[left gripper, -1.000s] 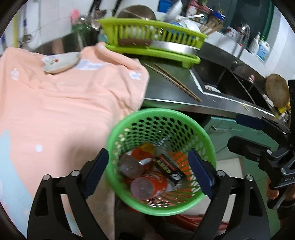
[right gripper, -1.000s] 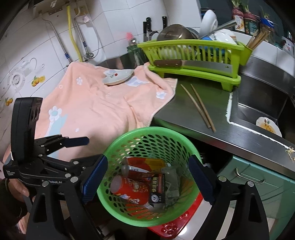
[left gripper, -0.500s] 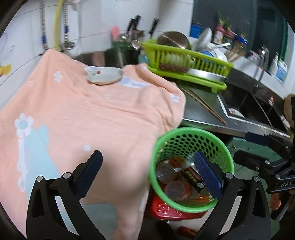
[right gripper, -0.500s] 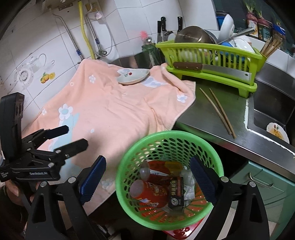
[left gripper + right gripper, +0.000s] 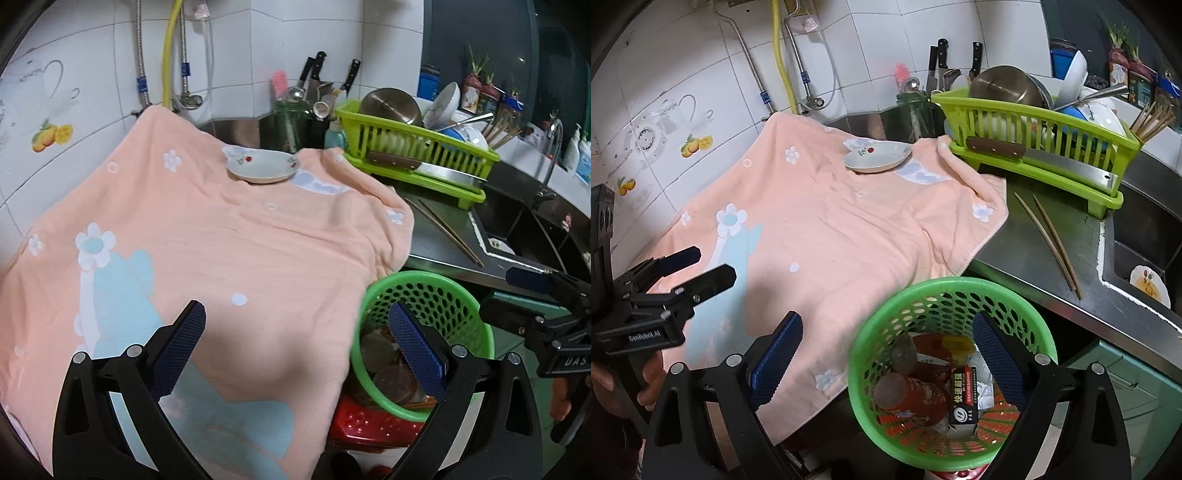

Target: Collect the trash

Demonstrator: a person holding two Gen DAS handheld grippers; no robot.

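Basket [image 5: 951, 295] below right tool [image 5: 886, 354] (trash inside), untouched

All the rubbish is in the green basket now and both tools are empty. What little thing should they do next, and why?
Probably just ease both tools back and stop. The left tool and right tool are open with nothing between the pads, the basket holds the can and box, and the towel carries only a plate. No loose rubbish shows.
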